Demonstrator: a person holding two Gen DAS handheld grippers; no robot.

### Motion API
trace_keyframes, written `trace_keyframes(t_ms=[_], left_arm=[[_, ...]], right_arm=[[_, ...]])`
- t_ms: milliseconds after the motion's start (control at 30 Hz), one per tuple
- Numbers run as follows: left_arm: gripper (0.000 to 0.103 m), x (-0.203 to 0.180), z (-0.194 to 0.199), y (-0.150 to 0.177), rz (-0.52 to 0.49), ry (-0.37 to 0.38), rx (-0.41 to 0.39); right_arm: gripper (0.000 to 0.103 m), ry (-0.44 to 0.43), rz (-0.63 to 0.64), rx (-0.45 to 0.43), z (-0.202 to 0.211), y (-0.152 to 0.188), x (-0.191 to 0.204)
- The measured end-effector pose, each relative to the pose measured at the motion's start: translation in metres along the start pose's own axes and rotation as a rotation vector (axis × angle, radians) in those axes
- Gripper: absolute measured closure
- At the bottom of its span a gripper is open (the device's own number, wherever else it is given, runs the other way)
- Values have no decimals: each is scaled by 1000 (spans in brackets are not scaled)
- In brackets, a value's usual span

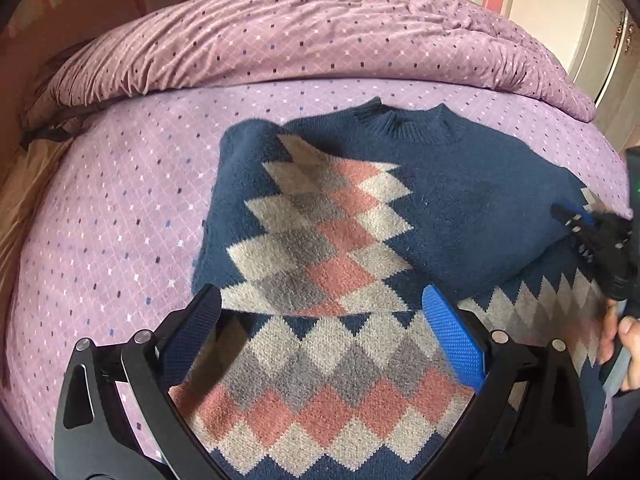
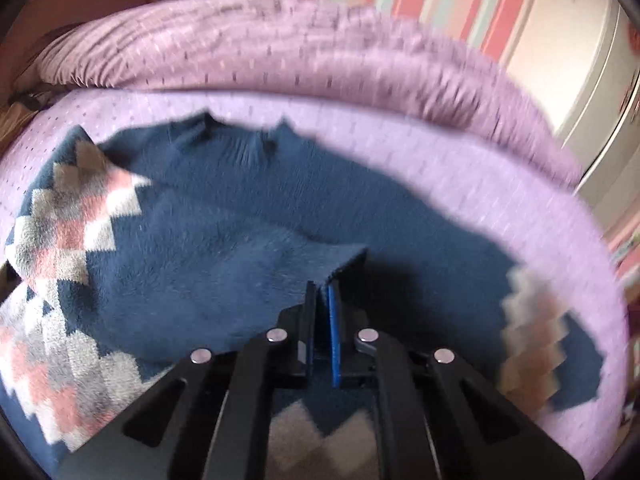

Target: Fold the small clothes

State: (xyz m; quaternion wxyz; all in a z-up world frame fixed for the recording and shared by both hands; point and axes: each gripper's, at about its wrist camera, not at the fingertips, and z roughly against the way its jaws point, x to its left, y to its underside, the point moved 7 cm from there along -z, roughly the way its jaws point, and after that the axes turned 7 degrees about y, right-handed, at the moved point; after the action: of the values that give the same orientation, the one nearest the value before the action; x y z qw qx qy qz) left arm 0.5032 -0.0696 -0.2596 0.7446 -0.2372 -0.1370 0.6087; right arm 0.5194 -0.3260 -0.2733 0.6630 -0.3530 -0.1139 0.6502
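A navy knit sweater (image 1: pixel 460 200) with a grey, white and pink diamond pattern lies on the purple bed. Its left side is folded over the body, with the collar (image 1: pixel 404 120) at the far end. My left gripper (image 1: pixel 324 312) is open and empty, its fingers spread above the patterned lower part. My right gripper (image 2: pixel 322 292) is shut on a navy fold of the sweater (image 2: pixel 280 264) and lifts it a little. The right gripper also shows at the right edge of the left wrist view (image 1: pixel 576 220). The right wrist view is blurred by motion.
A purple dotted sheet (image 1: pixel 120 220) covers the bed. A bunched purple quilt (image 1: pixel 300 36) lies along the far side. A striped wall and a white cabinet (image 1: pixel 592 28) stand behind. A brown bed edge (image 1: pixel 16 200) is at the left.
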Motion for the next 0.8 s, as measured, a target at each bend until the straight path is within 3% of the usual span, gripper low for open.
trace_keyframes(t_ms=[100,167,300,367,467,500,533,700,800], left_arm=[[3,-1,5,-3,-9,-6,-17],[3,-2,5,-3,-5,-5,-18],[3,-3,2,2,1,-5,-6],[3,-4,1,4,-7,-6,-1],[3,-4,0,9,-28,-14,11],[3,-4,-1,11,-30,-12,17],[3,-4,0,12,-33,-12,26],[3,-9,13,11,-30,8,42],[3,-14,27,7,-32,15,37]], right_arm=[[98,38,25,-98,13,-10,-16],[98,62,43,-106,7,-9,-25],[96,14,54,59,-49,29,-26],[95,17,60,97,-62,44,-23],[66,9,15,95,-52,44,-30],[46,-7,-13,91,-45,41,-35],[39,-14,-35,84,-36,38,-38],[39,-51,-97,80,5,25,-28],[39,-73,-111,122,-3,26,-12]])
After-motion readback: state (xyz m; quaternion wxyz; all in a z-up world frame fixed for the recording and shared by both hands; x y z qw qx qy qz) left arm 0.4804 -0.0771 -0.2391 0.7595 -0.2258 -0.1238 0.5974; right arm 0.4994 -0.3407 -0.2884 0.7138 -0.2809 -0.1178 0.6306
